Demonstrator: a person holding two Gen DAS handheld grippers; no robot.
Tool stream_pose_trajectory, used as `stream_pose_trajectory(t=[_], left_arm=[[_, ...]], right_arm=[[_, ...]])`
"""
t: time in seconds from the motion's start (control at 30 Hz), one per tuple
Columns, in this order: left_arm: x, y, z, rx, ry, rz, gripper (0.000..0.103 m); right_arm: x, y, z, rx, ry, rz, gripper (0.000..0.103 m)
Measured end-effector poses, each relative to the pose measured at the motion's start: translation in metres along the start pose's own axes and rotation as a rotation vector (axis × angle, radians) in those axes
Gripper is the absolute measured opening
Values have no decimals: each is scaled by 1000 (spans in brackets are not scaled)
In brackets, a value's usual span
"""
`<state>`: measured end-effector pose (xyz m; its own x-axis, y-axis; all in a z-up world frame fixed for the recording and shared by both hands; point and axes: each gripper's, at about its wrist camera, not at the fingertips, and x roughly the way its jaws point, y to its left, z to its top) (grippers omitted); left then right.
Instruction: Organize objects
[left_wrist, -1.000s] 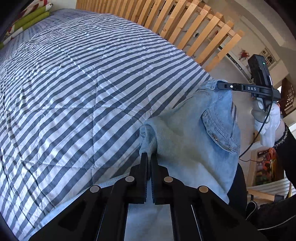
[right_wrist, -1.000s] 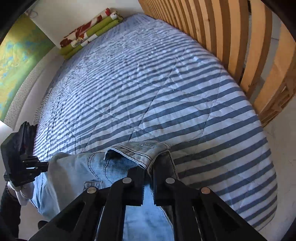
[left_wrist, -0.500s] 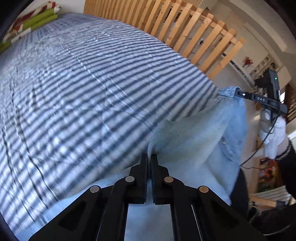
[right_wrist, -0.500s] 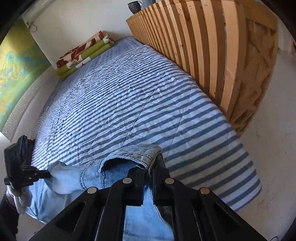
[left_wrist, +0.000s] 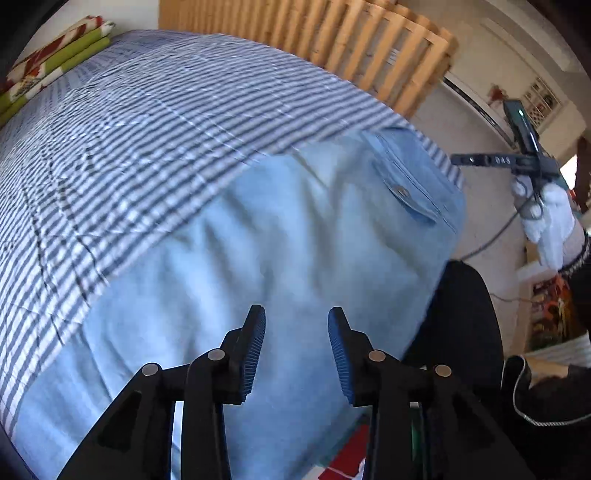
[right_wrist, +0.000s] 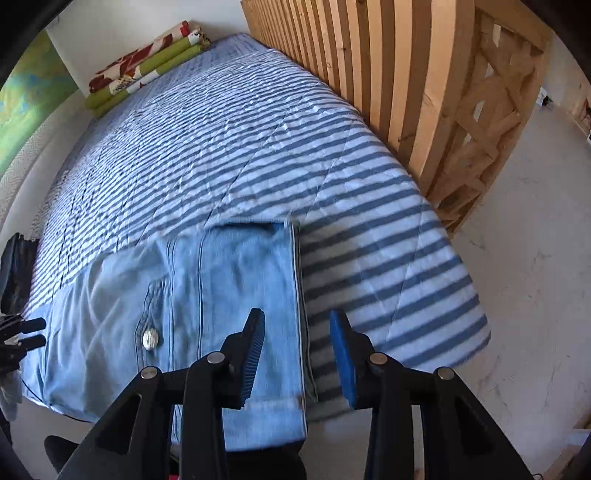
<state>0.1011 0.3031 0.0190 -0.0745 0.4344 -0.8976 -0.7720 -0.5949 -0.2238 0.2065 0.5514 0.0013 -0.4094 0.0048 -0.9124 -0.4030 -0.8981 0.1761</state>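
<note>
Right hand-held gripper (right_wrist: 297, 332) (jaws opening) above jeans (right_wrist: 221, 295) on striped bedspread (right_wrist: 258, 147).

One pair of jeans (right_wrist: 207, 295), with one metal button (right_wrist: 149, 339) visible on it. One striped bed (right_wrist: 258, 147). One stack of folded cloths (right_wrist: 147, 62), number of layers unclear. One slatted wooden rail (right_wrist: 388, 74). Two grippers: left gripper (left_wrist: 296, 345) and right gripper (right_wrist: 297, 349), each with two fingers. One gloved hand (left_wrist: 546, 218).
</note>
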Motion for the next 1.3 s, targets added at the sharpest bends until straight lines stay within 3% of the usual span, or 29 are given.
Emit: stream_pose_trajectory(t=[0.17, 0.23, 0.3, 0.33, 0.4, 0.43, 0.47, 0.5, 0.63, 0.7, 0.77, 0.87, 0.93, 1.03, 1.1, 1.17, 1.23, 1.3], left_arm=[[27, -54, -28, 171, 50, 54, 38], [35, -58, -35, 187, 55, 78, 38], [43, -55, -36, 168, 61, 85, 38], [44, -53, -36, 151, 61, 78, 36], [45, -49, -33, 130, 62, 63, 24], [43, -47, -33, 126, 62, 63, 12], [42, -45, -32, 126, 60, 68, 3], [39, -45, -30, 125, 56, 73, 1], [20, -43, -29, 108, 21, 42, 0], [10, -40, -30, 87, -7, 32, 0], [19, -38, -28, 75, 24, -5, 0], [53, -29, -43, 49, 143, -11, 0], [56, -24, -50, 33, 137, -25, 0], [33, -18, -48, 14, 97, -47, 0], [14, -12, -47, 1, 50, -28, 0], [-5, -2, -46, -22, -7, -7, 0], [-18, 14, -48, -60, -57, 57, 0], [-25, 36, -56, -133, -78, 73, 0]], right_arm=[[-4, -16, -42, 118, 50, 57, 36], [1, -18, -48, 156, 63, 63, 38], [11, -22, -51, 202, 96, 78, 50], [17, -24, -53, 230, 117, 84, 50], [29, -29, -57, 282, 154, 116, 49], [31, -28, -58, 302, 162, 158, 43], [31, -27, -58, 313, 167, 188, 20], [26, -23, -56, 306, 164, 191, 13], [-14, 4, -35, 168, 62, 108, 9], [-34, 9, -23, 144, 17, 116, 9], [-41, 7, -19, 116, -8, 59, 8], [-7, 0, -34, 114, 124, -34, 9], [10, 3, -44, 44, 177, -125, 13], [-12, 2, -34, 31, 69, -252, 20], [-38, 2, -22, 61, -42, -277, 22], [-57, 20, -11, 34, -124, -189, 23], [-56, 63, -1, -71, -153, -97, 23], [-40, 109, 6, -162, -150, -11, 23]])
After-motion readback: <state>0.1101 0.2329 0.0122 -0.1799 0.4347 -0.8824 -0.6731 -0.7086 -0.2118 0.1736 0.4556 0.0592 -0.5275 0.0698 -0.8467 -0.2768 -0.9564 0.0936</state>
